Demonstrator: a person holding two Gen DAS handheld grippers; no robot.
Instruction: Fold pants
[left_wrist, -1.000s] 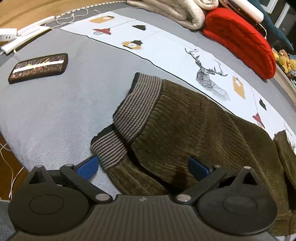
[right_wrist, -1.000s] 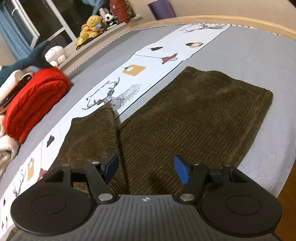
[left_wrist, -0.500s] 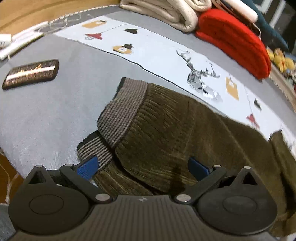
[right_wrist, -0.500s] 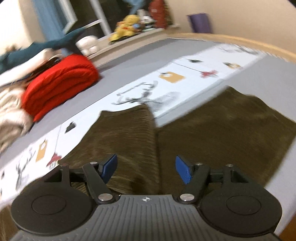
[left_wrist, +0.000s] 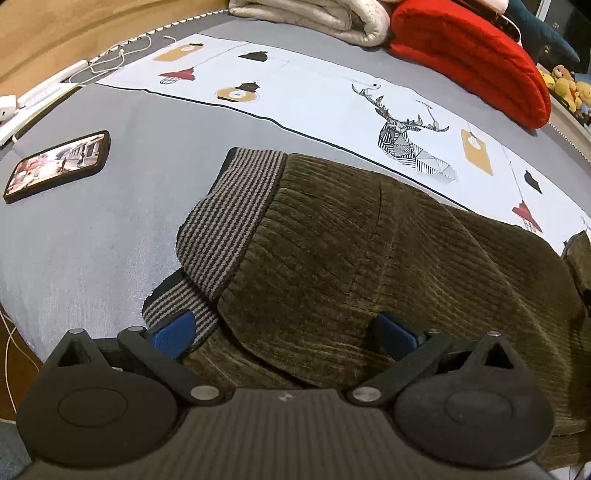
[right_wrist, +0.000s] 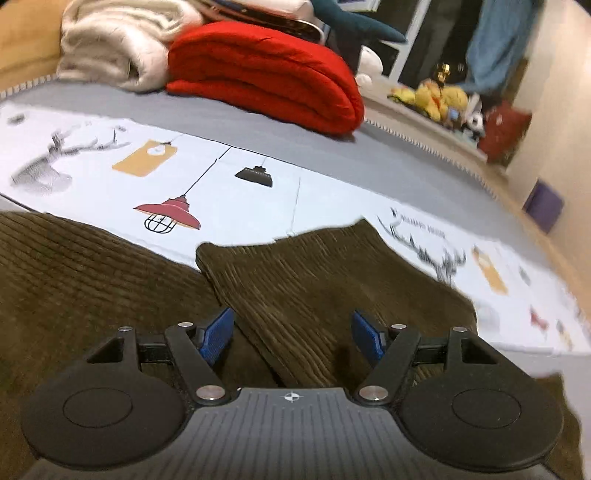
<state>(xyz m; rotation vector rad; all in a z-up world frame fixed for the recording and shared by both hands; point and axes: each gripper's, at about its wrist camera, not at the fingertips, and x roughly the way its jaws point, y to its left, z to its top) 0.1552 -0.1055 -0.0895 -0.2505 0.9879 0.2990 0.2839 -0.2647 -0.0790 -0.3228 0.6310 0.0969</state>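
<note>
Olive corduroy pants (left_wrist: 369, 258) lie flat on a grey bed, their striped grey-and-black waistband (left_wrist: 229, 221) doubled over at the left. My left gripper (left_wrist: 284, 328) hovers open just over the waist end, blue pads wide apart with nothing gripped. In the right wrist view the same pants (right_wrist: 92, 280) spread to the left, and a folded-over leg piece (right_wrist: 321, 269) lies ahead. Open as well, my right gripper (right_wrist: 291, 332) sits low over that leg piece, the cloth showing between its pads but not pinched.
A phone (left_wrist: 59, 166) with a lit screen lies left on the grey bed (left_wrist: 110, 240). A white printed runner (left_wrist: 332, 99) crosses behind the pants. A red folded blanket (right_wrist: 266, 70) and a cream one (right_wrist: 110, 40) sit at the back, stuffed toys (right_wrist: 439, 96) beyond. Cables (left_wrist: 118, 59) lie far left.
My right gripper swung a long way sideways and rolled, now facing the red blanket over the folded leg. My left gripper shifted slightly along the waistband. Both stayed open.
</note>
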